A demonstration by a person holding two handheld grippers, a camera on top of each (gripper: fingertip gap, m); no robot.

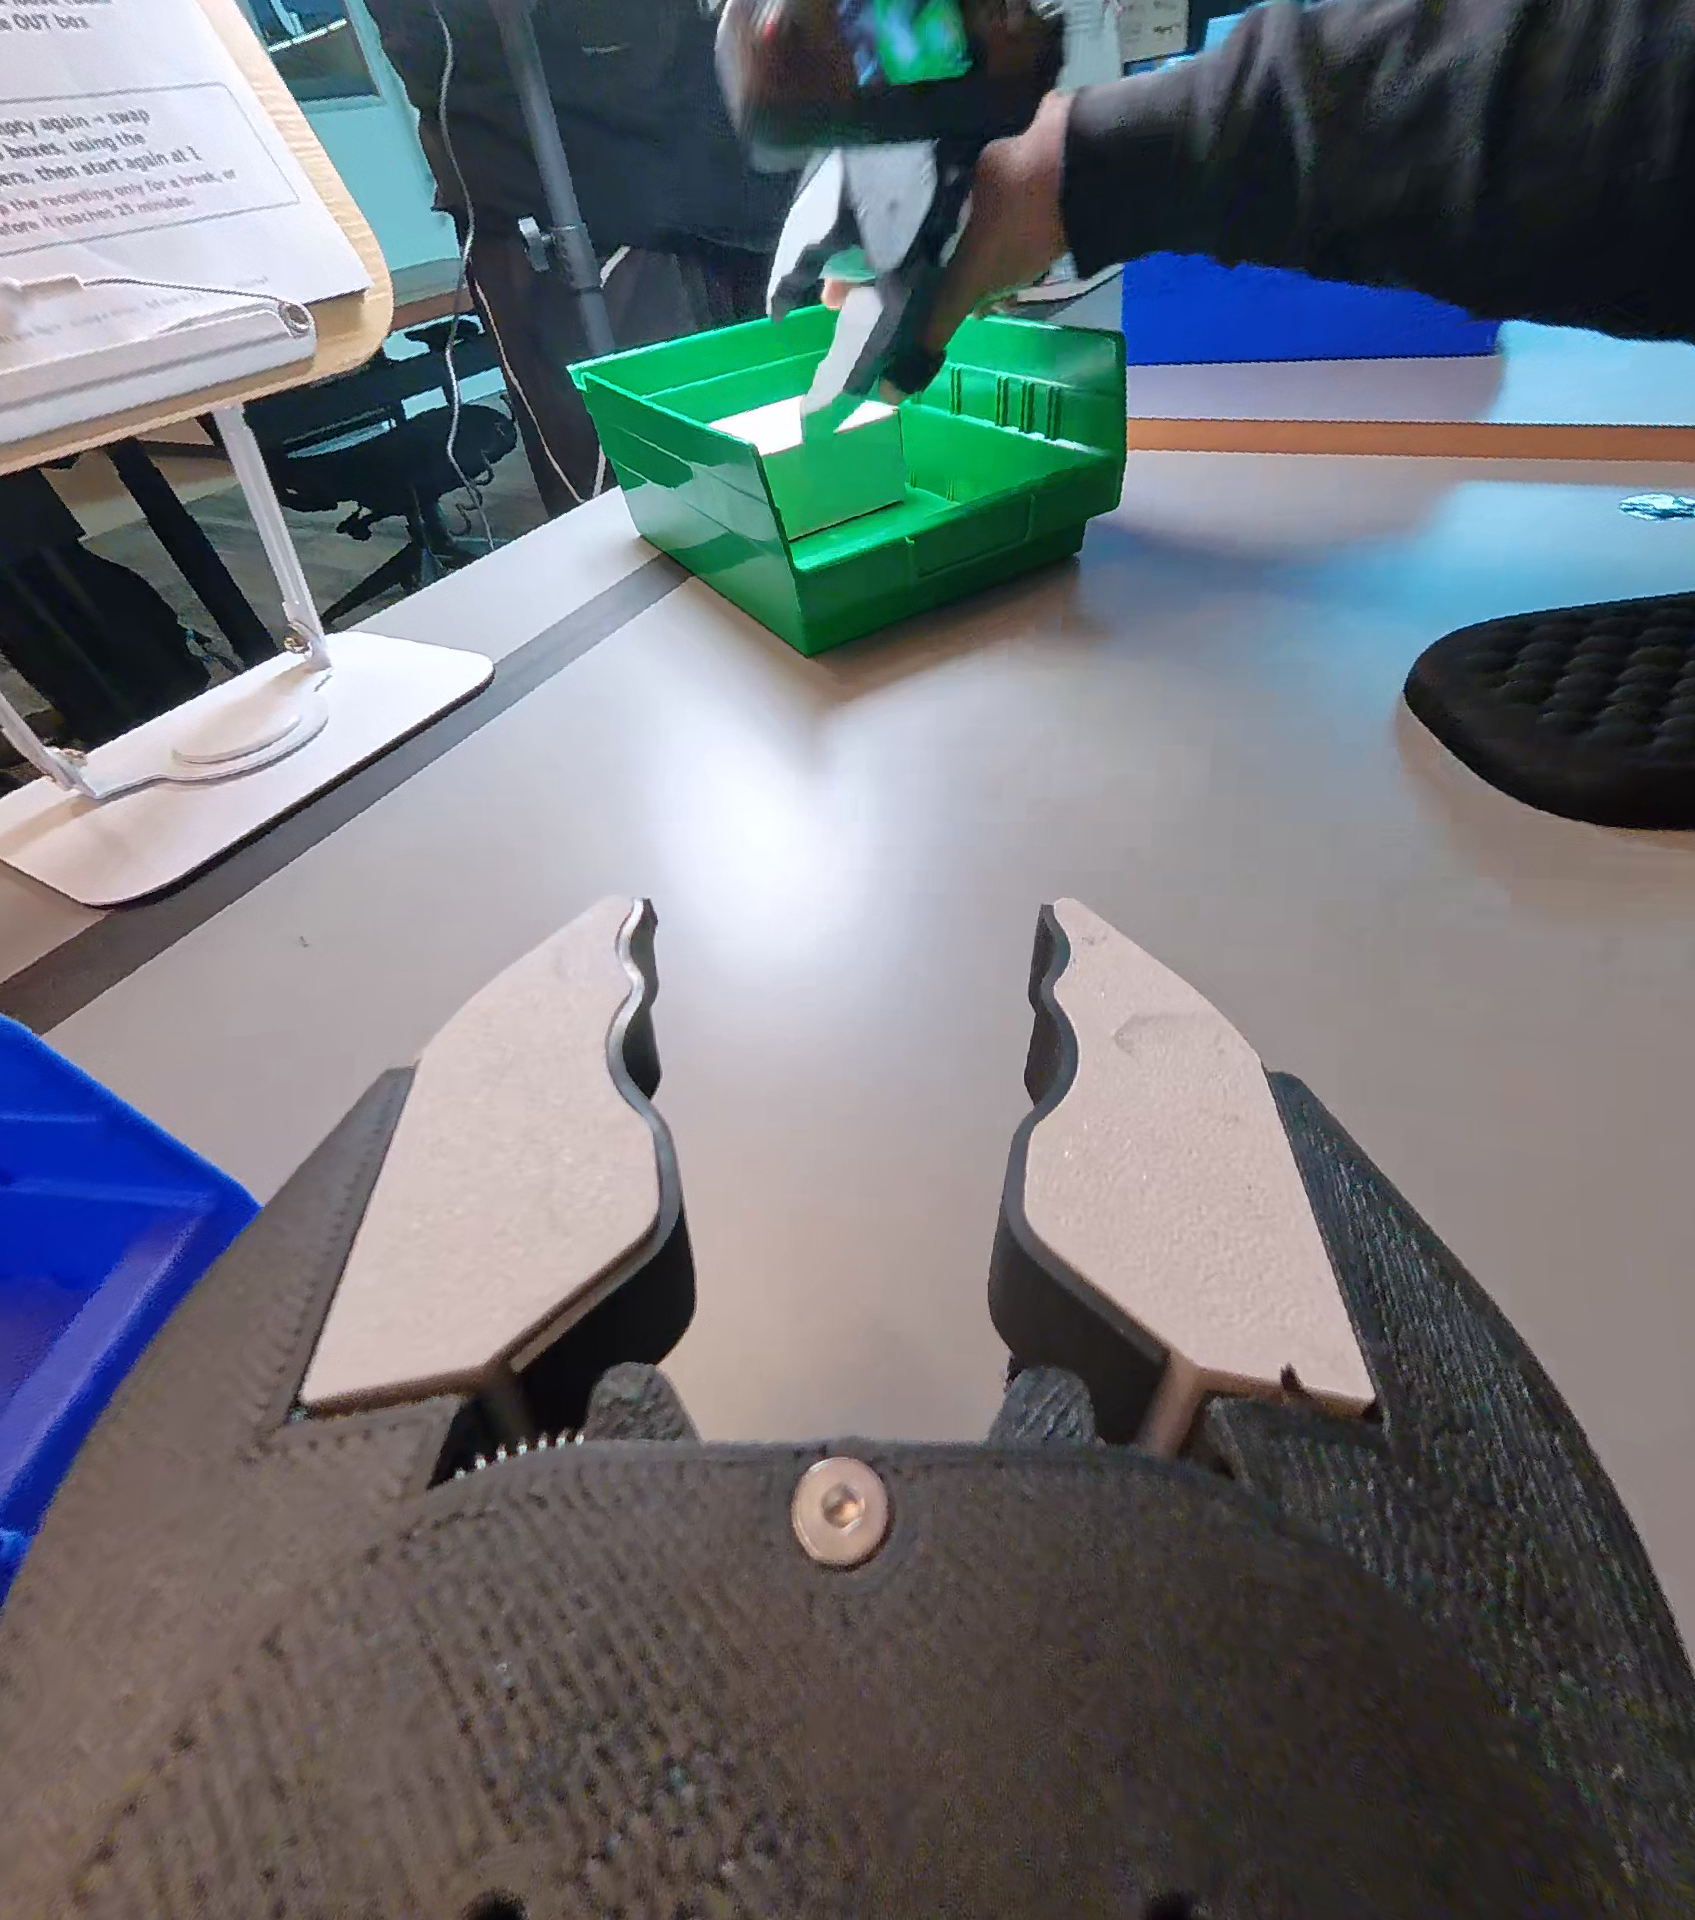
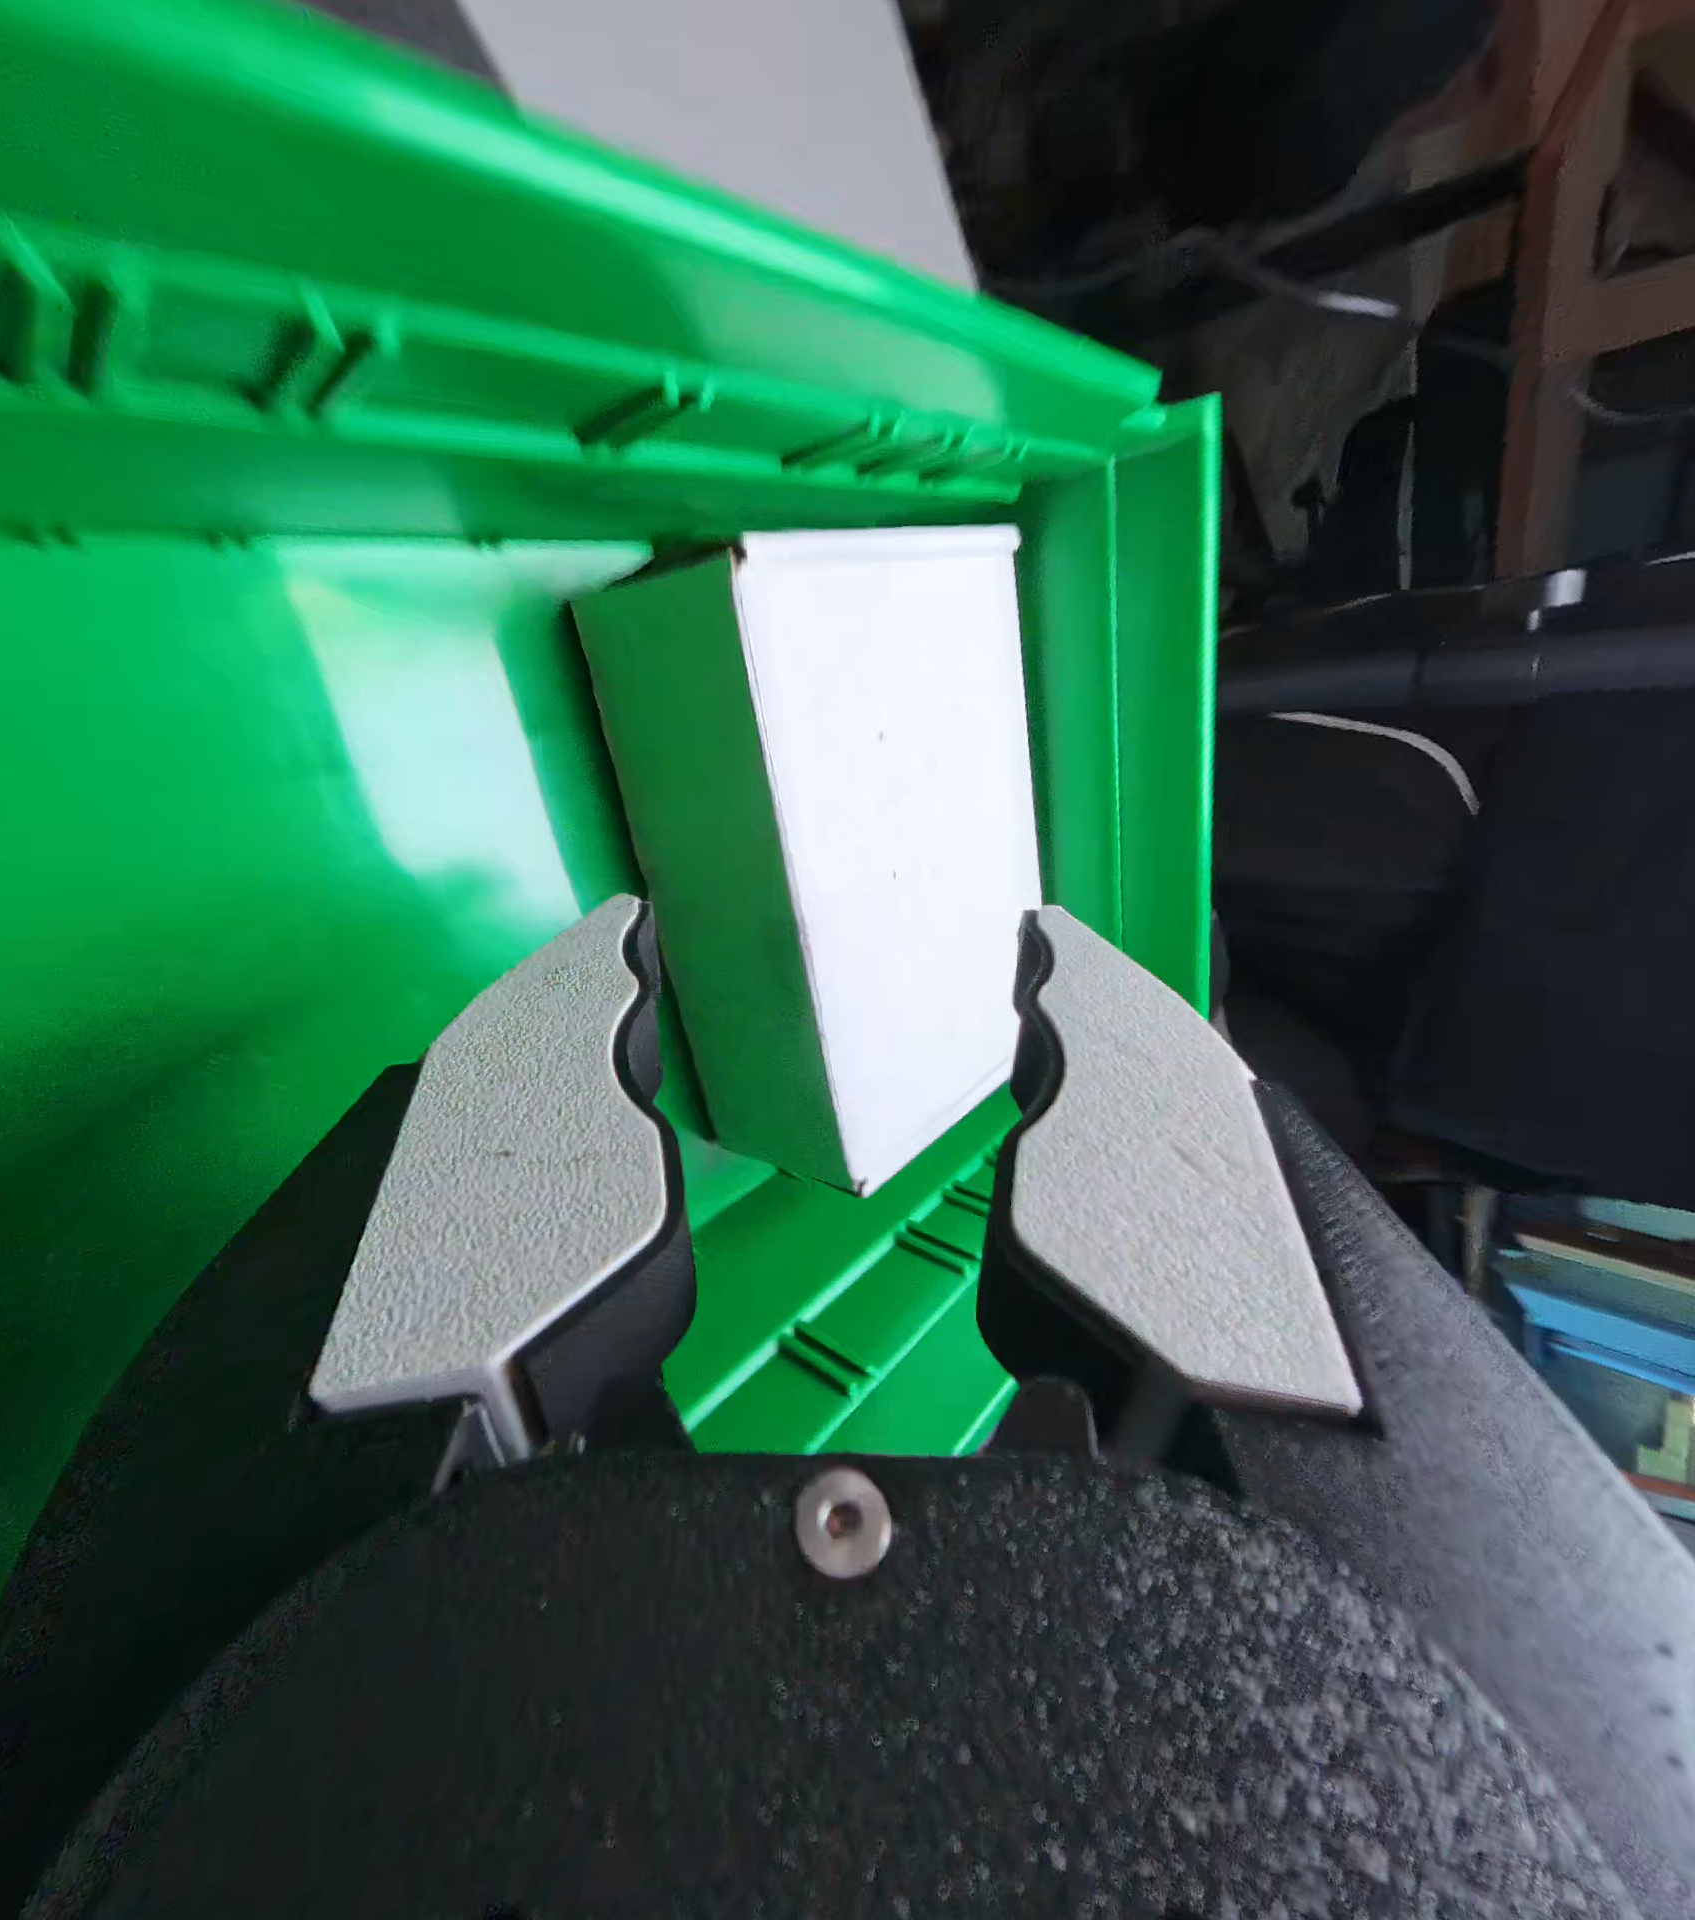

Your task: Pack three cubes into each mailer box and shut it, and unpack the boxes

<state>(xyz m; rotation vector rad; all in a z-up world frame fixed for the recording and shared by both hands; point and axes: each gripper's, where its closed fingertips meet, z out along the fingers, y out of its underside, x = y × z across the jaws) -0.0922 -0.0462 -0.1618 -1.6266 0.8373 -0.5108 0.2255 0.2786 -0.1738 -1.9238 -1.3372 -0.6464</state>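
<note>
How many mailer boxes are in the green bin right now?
1. A closed white mailer box lies in a corner of the green bin, straddled by the open right hand-held gripper. The bin walls hide part of the floor, so another could be out of sight.

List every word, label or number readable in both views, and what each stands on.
Paper sheet on the white stand: printed lines, not quoted here; the bottom ones are too small to read.
Screen above the green bin: blurred, unreadable.
No writing seen on the green bin, mailer box or blue bin.
</note>
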